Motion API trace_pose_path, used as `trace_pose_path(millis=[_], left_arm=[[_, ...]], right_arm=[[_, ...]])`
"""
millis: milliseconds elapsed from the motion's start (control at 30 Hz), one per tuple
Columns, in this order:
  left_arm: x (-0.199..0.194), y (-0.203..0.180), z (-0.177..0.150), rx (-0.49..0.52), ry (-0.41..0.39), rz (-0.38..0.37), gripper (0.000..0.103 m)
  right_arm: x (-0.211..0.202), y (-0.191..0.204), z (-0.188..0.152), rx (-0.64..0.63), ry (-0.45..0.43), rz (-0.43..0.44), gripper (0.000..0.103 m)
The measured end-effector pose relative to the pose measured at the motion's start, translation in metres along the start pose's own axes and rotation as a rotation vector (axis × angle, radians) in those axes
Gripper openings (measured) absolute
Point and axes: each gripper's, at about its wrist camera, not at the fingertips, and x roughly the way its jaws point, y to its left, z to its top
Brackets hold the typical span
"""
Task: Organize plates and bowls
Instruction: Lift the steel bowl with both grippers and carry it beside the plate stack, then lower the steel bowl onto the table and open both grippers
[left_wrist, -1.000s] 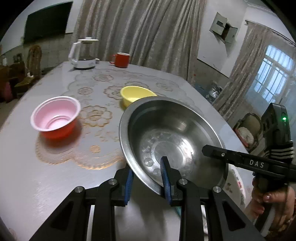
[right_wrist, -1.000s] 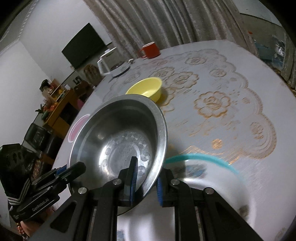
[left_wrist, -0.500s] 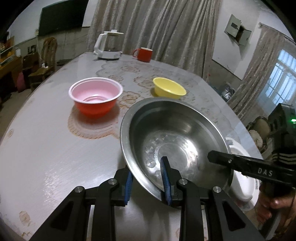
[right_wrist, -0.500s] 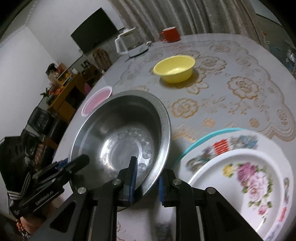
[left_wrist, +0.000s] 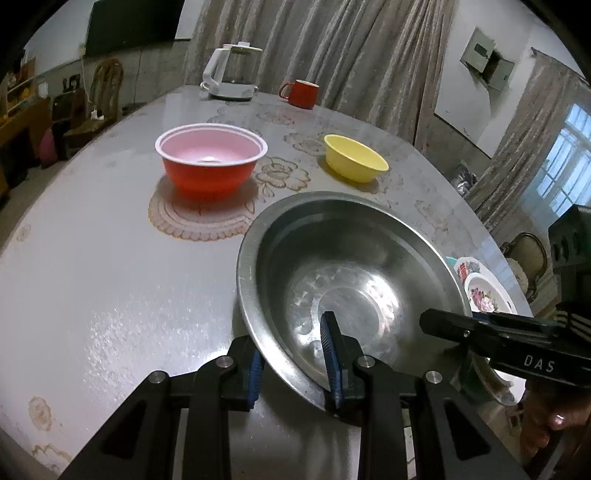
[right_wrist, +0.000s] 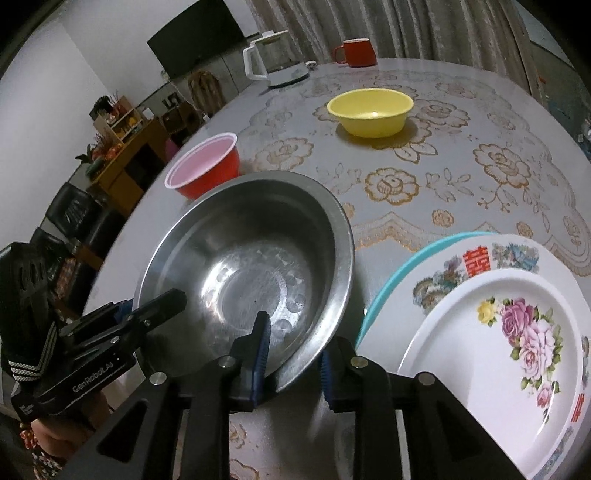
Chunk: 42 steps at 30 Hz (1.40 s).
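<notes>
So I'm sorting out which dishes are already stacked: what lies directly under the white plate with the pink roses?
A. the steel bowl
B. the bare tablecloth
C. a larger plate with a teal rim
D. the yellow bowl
C: in the right wrist view the rose plate lies on a larger teal-rimmed plate, whose printed border shows above it; the steel bowl is off to its left.

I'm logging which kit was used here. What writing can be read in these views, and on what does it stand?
"DAS": white letters on the right gripper.
"GenRobot.AI": white letters on the left gripper.
Red Chinese double-happiness sign "囍": rim of the teal-edged plate.
Red marks on the floral plate rim: cut off, unreadable.
</notes>
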Motion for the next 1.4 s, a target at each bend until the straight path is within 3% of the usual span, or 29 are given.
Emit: trace_pose_path(millis=[933, 1200, 1400], left_arm=[[-0.007, 0.001, -0.002, 0.042, -0.034, 0.097, 0.027], [-0.008, 0.002, -0.001, 0.044, -0.03, 0.117, 0.025], [-0.01, 0.003, -0.001, 0.045, -0.028, 0.123, 0.026]], right_arm=[[-0.02, -0.01, -0.002, 0.035, -0.024, 0.018, 0.031], [-0.017, 0.0, -0.004, -0.058, -0.025, -0.018, 0.03], [-0.017, -0.001, -0.006, -0.048, 0.005, 0.026, 0.031]])
